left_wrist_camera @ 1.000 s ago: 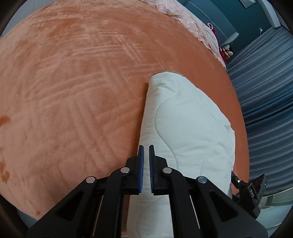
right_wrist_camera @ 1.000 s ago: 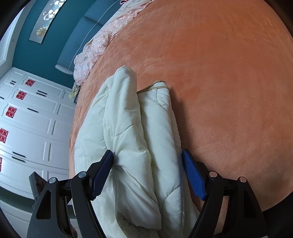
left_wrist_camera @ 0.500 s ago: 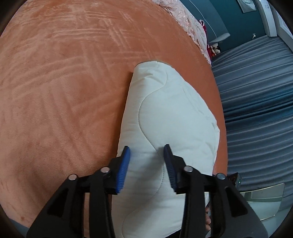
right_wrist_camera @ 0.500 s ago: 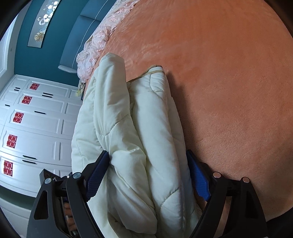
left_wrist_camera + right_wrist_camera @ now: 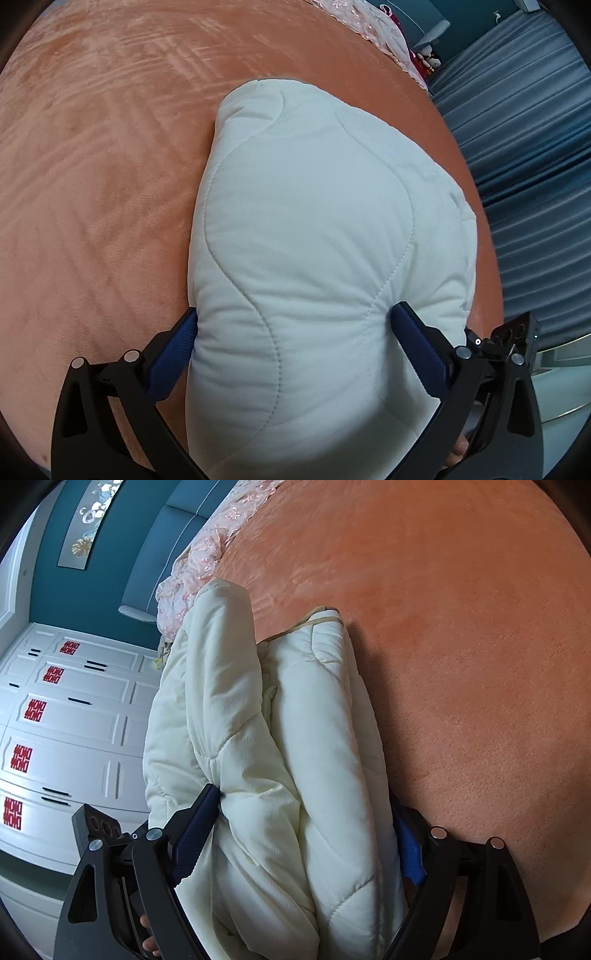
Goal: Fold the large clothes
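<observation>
A cream quilted coat (image 5: 314, 203), folded into a thick bundle, lies near the edge of an orange plush bed cover (image 5: 92, 166). My left gripper (image 5: 295, 310) straddles its near end with the jaws opening wide; the bundle bulges between the blue pads (image 5: 177, 343), which touch its sides without squeezing. In the right wrist view the coat (image 5: 325, 720) shows its layered open side, one fold standing up on the left. My right gripper (image 5: 303, 797) is shut on that end, the left pad dug into the padding and the right pad half hidden behind the fabric.
Pink lace bedding (image 5: 195, 565) is heaped at the head of the bed against a teal wall. Grey-blue pleated curtains (image 5: 524, 129) hang past the bed's edge on one side, white wardrobe doors (image 5: 66, 720) on the other. Orange bed cover (image 5: 461, 627) stretches beyond the coat.
My left gripper went from shut above the coat to wide open and moved forward, so the bundle now sits between its pads. The right gripper kept its place around the coat.
</observation>
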`<state>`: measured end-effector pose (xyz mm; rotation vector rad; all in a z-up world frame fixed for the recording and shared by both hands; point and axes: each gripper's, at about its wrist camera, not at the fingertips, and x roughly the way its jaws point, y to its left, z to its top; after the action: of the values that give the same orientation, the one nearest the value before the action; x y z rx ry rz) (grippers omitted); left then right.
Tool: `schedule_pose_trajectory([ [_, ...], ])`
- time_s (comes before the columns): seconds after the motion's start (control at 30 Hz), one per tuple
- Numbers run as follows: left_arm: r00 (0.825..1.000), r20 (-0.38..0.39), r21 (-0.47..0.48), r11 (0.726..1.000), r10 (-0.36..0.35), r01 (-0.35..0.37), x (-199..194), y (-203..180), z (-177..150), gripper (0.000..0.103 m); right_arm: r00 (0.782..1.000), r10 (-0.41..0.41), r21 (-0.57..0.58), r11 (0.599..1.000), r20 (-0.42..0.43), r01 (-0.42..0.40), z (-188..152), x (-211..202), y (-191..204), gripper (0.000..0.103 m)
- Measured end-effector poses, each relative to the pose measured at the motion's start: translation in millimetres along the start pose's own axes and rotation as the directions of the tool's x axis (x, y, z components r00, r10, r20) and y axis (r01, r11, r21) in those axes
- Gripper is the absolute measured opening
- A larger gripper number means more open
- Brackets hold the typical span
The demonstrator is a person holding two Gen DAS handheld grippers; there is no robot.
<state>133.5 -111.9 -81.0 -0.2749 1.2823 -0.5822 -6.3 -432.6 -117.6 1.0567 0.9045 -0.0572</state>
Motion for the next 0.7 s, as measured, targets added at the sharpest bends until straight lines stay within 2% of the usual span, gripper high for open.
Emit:
schedule_pose_trajectory([
  [0.03, 1.000, 0.012, 0.011, 1.000, 0.017, -0.017, -2, -4, -1, 0.098, 1.000, -0.012, -0.007, 1.000, 0.002, 0.012, -1, 0, 3, 0.080],
  [0.1, 0.997, 0.041, 0.045, 0.997, 0.057, -0.059, -7, -15, -6, 0.091, 0.999, -0.043, -0.044, 0.998, 0.022, 0.044, -3, -5, 13, 0.063],
  [0.13, 0.995, 0.061, 0.070, 0.994, 0.081, -0.086, -12, -21, -9, 0.083, 0.997, -0.063, -0.073, 0.995, 0.034, 0.065, -5, -8, 21, 0.058],
  [0.17, 0.992, 0.078, 0.096, 0.990, 0.100, -0.108, -17, -26, -13, 0.075, 0.994, -0.094, -0.112, 0.989, 0.050, 0.099, -8, -12, 31, 0.048],
  [0.2, 0.988, 0.097, 0.124, 0.983, 0.120, -0.132, -23, -33, -16, 0.071, 0.988, -0.136, -0.163, 0.976, 0.070, 0.146, -11, -16, 45, 0.041],
  [0.27, 0.981, 0.126, 0.166, 0.972, 0.145, -0.165, -33, -47, -21, 0.056, 0.971, -0.208, -0.239, 0.943, 0.118, 0.231, -18, -22, 69, 0.035],
  [0.37, 0.974, 0.173, 0.200, 0.963, 0.149, -0.183, -56, -59, -25, 0.047, 0.938, -0.279, -0.332, 0.882, 0.206, 0.335, -30, -34, 103, 0.032],
  [0.43, 0.965, 0.215, 0.221, 0.955, 0.150, -0.197, -73, -66, -26, 0.046, 0.928, -0.279, -0.363, 0.861, 0.248, 0.356, -38, -44, 120, 0.031],
  [0.7, 0.924, 0.361, 0.268, 0.936, 0.122, -0.228, -145, -82, -20, 0.046, 0.914, -0.208, -0.419, 0.838, 0.348, 0.351, -63, -80, 169, 0.031],
])
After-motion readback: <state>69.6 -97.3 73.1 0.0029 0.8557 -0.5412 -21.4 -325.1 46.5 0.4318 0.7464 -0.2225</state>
